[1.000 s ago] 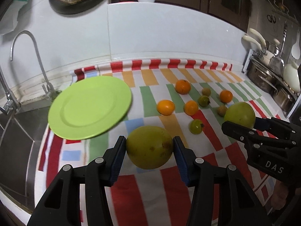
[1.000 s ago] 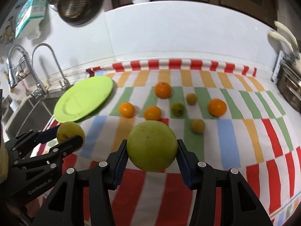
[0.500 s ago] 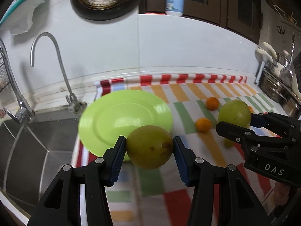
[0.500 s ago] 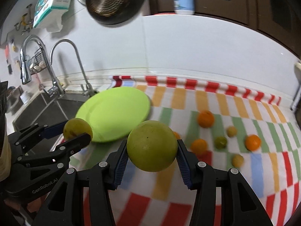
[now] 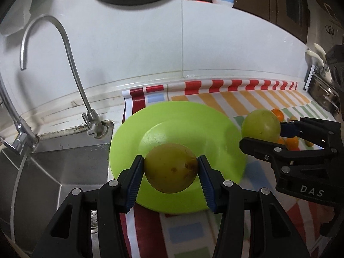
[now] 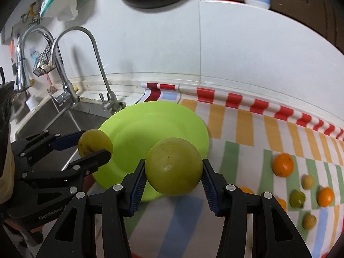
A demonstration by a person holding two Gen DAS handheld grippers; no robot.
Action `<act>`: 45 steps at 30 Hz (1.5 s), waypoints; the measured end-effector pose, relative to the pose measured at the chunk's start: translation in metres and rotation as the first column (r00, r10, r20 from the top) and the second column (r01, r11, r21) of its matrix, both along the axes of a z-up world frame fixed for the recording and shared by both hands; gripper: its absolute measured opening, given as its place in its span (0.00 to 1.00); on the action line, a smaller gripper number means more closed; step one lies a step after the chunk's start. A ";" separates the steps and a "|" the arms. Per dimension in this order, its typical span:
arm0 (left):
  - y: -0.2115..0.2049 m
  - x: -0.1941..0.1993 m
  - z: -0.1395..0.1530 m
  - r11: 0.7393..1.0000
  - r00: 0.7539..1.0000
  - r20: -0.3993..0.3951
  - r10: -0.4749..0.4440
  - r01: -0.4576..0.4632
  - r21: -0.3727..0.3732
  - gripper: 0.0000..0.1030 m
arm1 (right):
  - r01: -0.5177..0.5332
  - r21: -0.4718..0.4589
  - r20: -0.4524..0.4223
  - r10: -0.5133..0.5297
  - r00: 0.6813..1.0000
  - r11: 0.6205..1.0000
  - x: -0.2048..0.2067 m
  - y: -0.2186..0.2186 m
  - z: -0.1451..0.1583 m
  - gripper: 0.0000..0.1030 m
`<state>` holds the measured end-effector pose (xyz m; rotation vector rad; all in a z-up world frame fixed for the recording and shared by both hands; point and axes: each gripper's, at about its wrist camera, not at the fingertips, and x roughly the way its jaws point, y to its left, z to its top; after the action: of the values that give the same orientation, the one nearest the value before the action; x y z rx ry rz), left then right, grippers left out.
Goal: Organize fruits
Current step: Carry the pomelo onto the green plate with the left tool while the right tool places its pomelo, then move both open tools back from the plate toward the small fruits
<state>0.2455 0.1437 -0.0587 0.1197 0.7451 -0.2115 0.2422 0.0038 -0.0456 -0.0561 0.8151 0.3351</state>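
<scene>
Over the green plate (image 5: 221, 133), each gripper's fingers (image 5: 134, 180) pinch 1 yellow-green fruit (image 5: 171, 167) between them.

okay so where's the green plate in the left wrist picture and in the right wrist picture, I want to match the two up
Left wrist view: the green plate fills the centre, behind the fruit held in the left claw.
Right wrist view: the green plate sits left of centre, behind the fruit held in the right claw.
Shared landmark: the small curved faucet, standing just left of the plate in both.
</scene>
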 end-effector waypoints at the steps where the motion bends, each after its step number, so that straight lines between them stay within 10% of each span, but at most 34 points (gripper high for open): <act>1: 0.001 0.003 -0.002 1.000 1.000 -0.005 -0.001 0.001 -0.001 0.49 | -0.001 -0.001 -0.007 0.001 1.000 1.000 0.005 0.002 -0.003 0.49; 19: 0.017 0.032 -0.022 0.999 0.998 -0.054 0.018 -0.020 -0.032 0.55 | -0.030 0.006 -0.052 0.030 0.998 1.000 0.044 0.020 -0.032 0.59; 45: -0.012 -0.072 0.049 0.994 0.986 0.142 0.091 -0.080 -0.078 0.80 | 0.176 -0.017 0.137 -0.172 0.976 0.984 -0.075 -0.037 0.045 0.66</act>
<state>0.1735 0.1312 -0.0099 0.0336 0.5951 -0.1458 0.1668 -0.0335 -0.0007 -0.0340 0.6852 0.1518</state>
